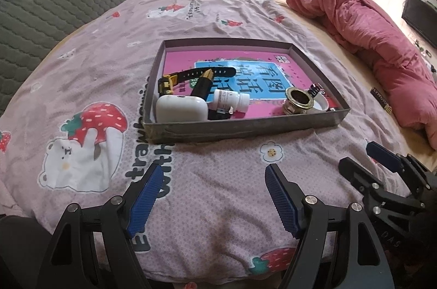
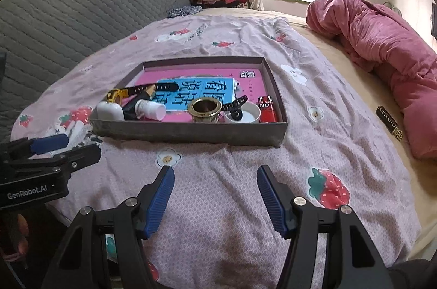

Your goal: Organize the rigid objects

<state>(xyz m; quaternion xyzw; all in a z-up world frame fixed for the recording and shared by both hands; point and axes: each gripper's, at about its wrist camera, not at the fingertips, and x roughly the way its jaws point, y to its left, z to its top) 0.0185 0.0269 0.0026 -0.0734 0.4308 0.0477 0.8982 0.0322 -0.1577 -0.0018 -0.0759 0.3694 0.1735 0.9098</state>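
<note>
Rigid objects: all sit in the tray, ahead of both tongs, on the bed.
Left tongs: released, empty, I hold them over the bedspread short of the tray's near wall.
Right tongs: released, empty, same standoff.
Nearest to left: white case, pill bottle, watch in the near-left corner; watch strap runs left-right.
Nearest to right: brass ring, white cup, red can.
Judgement: straight reach forward, each side takes its own corner.
</note>
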